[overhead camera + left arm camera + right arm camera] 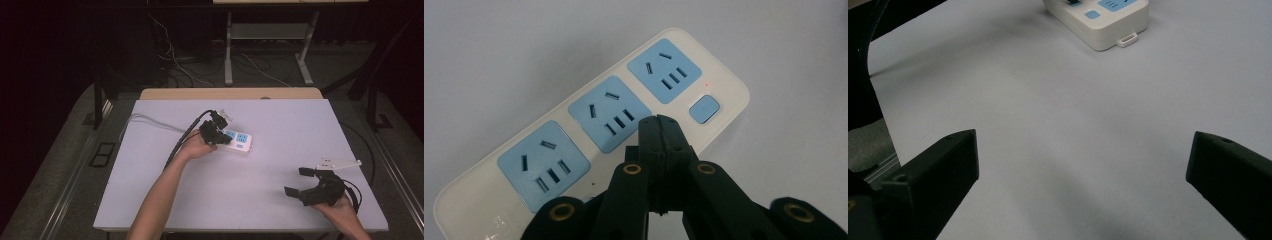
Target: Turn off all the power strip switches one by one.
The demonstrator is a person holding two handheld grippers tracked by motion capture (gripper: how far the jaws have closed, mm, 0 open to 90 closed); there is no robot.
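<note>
Power strip (pixel 594 120), desk (pixel 280 130) centre: left gripper (pixel 659 125) fingers together over it. Right gripper (pixel 300 181), 4 o'clock: fingers apart, well clear.

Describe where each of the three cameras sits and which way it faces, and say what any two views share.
High view: above the person's side, looking forward and down on the table; both forearms, left gripper and right gripper show.
Left gripper view: rides the left gripper, looking down its shut jaws at the power strip.
Right gripper view: rides the right gripper, looking low across the table between its open jaws.
Shared: the power strip, including its blue button, appears in both gripper views.
</note>
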